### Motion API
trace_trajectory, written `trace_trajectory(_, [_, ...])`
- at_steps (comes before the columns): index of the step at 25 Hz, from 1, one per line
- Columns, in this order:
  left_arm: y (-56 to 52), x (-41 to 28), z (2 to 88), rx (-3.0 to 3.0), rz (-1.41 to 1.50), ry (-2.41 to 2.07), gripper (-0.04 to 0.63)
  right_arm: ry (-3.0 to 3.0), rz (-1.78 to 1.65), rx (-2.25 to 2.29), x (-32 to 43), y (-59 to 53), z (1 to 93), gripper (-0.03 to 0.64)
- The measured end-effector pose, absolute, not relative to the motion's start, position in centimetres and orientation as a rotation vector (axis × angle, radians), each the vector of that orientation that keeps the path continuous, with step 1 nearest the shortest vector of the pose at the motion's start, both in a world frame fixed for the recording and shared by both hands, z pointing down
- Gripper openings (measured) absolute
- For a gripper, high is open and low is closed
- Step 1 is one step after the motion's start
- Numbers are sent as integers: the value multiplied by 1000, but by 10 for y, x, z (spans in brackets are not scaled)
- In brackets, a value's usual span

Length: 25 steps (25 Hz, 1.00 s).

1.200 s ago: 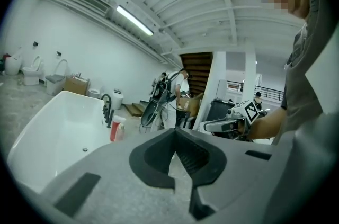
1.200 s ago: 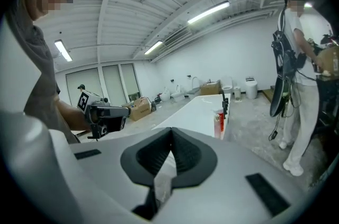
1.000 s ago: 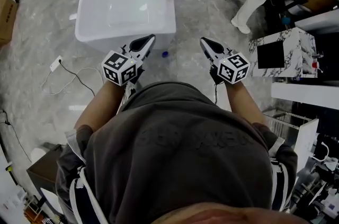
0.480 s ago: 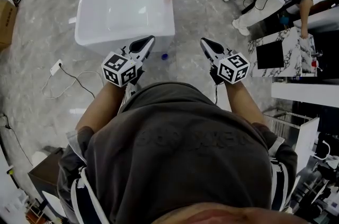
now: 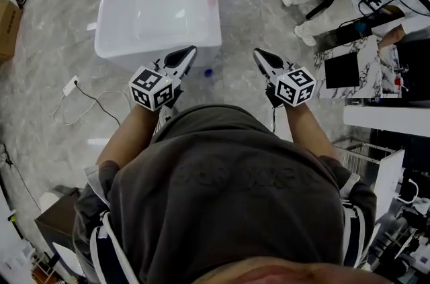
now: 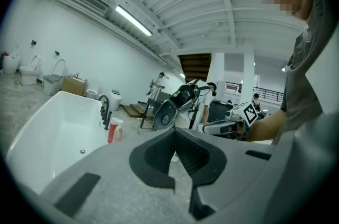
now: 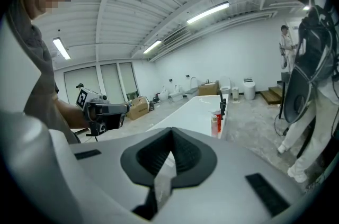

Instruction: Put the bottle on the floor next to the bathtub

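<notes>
Both hands level in front of me, nothing picked up.

Left gripper [image 5: 191, 48]: clenched, the dark pads meet at the tips, nothing between them. Right gripper [image 5: 257, 53]: also clenched and empty, with only pale floor showing through the notch below its tips.

The bottle [image 6: 112, 132] is well apart from both grippers, far ahead of them. It stands upright on the far rim of the bathtub [image 5: 114, 48], just beside the dark faucet [image 6: 104, 110]. It has a red body, a white cap and a slim, straight-sided shape. Its label is too small to read. A second, smaller and paler bottle [image 6: 119, 134] stands right against it, on the side away from the faucet.

From the left gripper, the bottle lies to the left of the jaw line. From the right gripper, it lies to the right of the jaw line. The white tub runs lengthwise away from the left gripper's tips.

The grey marbled floor [image 5: 248, 14] lies ahead of the right gripper, along the tub's side. A small blue object [image 5: 209, 72] sits on it between the two grippers, near the tub's near corner.
</notes>
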<state>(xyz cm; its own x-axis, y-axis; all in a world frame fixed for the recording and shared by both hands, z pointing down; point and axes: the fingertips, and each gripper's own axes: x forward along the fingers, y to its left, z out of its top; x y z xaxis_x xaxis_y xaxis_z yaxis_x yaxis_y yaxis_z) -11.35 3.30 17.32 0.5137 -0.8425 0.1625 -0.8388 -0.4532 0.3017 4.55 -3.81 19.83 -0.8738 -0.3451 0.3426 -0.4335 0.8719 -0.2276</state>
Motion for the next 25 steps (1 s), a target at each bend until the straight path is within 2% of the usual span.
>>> trace_trajectory(25, [34,-111,172,2423,-18,-1381,5,-2734,374,561,42,-36,196,-9])
